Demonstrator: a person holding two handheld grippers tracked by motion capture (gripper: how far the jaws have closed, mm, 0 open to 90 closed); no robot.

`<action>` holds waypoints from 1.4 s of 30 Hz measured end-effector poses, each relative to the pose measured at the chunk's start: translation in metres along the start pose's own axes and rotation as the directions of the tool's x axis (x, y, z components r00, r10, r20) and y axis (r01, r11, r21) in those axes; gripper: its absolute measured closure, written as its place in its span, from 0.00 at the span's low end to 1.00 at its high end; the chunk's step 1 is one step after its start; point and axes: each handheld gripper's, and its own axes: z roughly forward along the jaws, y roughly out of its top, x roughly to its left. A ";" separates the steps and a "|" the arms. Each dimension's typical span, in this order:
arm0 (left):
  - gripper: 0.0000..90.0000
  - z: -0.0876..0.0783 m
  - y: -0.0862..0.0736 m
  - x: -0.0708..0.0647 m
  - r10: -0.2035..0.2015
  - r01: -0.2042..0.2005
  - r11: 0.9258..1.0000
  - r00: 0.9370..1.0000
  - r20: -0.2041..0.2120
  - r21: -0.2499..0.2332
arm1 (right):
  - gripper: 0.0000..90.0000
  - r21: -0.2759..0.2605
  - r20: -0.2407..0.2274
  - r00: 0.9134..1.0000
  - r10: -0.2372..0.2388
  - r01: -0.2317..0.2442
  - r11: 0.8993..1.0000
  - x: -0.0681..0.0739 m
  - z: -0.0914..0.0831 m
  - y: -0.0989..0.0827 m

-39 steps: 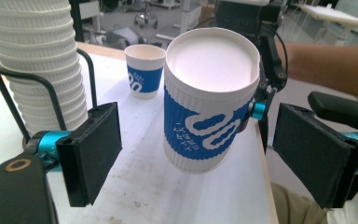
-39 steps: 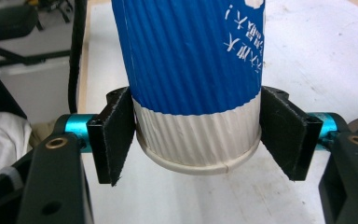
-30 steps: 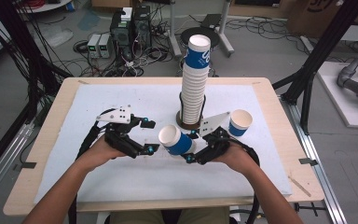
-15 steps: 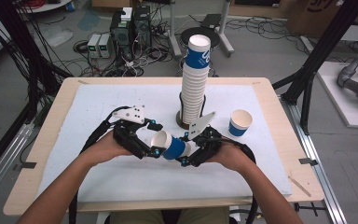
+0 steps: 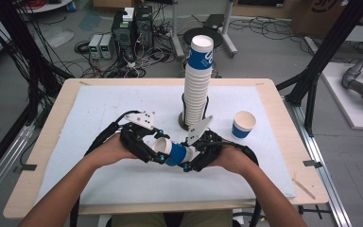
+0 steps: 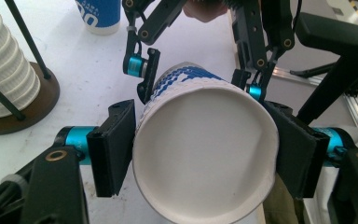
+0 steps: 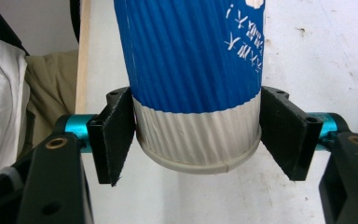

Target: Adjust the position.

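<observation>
A blue-and-white paper cup (image 5: pixel 174 153) lies on its side just above the white mat, held between both hands. My left gripper (image 5: pixel 158 150) has just been closing and its pads now press the cup's rim end. In the left gripper view the cup (image 6: pixel 200 172) turns its open mouth toward the camera, with the left gripper (image 6: pixel 204 149) clamped on either side. My right gripper (image 5: pixel 190 157) is shut on the cup's base end. The right gripper view shows the right gripper (image 7: pixel 196 140) pressing the white band at the bottom of the cup (image 7: pixel 193 60).
A tall stack of paper cups (image 5: pixel 197 90) stands on a dark round base (image 5: pixel 184 125) just behind the hands. One upright cup (image 5: pixel 242 124) sits to the right. The white mat (image 5: pixel 99 104) covers a wooden table (image 5: pixel 42 142) with cables and gear beyond.
The left gripper moved right to the cup held by the right gripper and its jaws closed on the rim end. The right gripper kept its grip and barely moved.
</observation>
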 end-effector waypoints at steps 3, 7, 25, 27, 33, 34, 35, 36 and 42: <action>0.34 0.000 -0.002 0.000 0.013 -0.013 1.000 1.000 0.003 0.011 | 0.34 0.004 -0.010 1.000 0.002 -0.002 1.000 0.000 0.000 -0.001; 0.34 -0.002 -0.005 0.001 0.018 -0.018 1.000 1.000 0.000 -0.025 | 0.25 -0.027 -0.013 1.000 0.023 -0.023 0.999 -0.001 -0.001 -0.003; 0.34 -0.012 -0.035 0.007 0.004 -0.014 0.974 0.999 -0.045 -0.228 | 0.21 -0.366 -0.022 0.981 0.194 -0.188 0.911 -0.004 -0.022 -0.033; 0.34 -0.013 -0.038 0.007 0.000 -0.012 0.966 0.999 -0.048 -0.259 | 0.21 -0.389 -0.017 0.980 0.200 -0.191 0.901 -0.002 -0.023 -0.036; 0.34 -0.015 -0.049 0.007 0.000 -0.020 0.935 0.998 -0.056 -0.355 | 0.21 -0.464 0.007 0.977 0.212 -0.185 0.866 0.006 -0.023 -0.048; 0.34 -0.015 -0.051 0.007 -0.003 -0.018 0.929 0.998 -0.056 -0.370 | 0.21 -0.480 0.015 0.976 0.216 -0.182 0.858 0.007 -0.023 -0.051; 0.34 -0.014 -0.053 0.006 -0.003 -0.019 0.923 0.998 -0.058 -0.385 | 0.21 -0.491 0.019 0.975 0.221 -0.183 0.852 0.009 -0.023 -0.053; 0.34 -0.014 -0.055 0.006 -0.005 -0.018 0.919 0.998 -0.057 -0.393 | 0.21 -0.500 0.021 0.973 0.231 -0.190 0.845 0.010 -0.022 -0.056; 0.34 -0.010 -0.062 0.003 -0.010 -0.011 0.897 0.999 -0.044 -0.442 | 0.21 -0.536 0.031 0.963 0.269 -0.211 0.818 0.014 -0.018 -0.068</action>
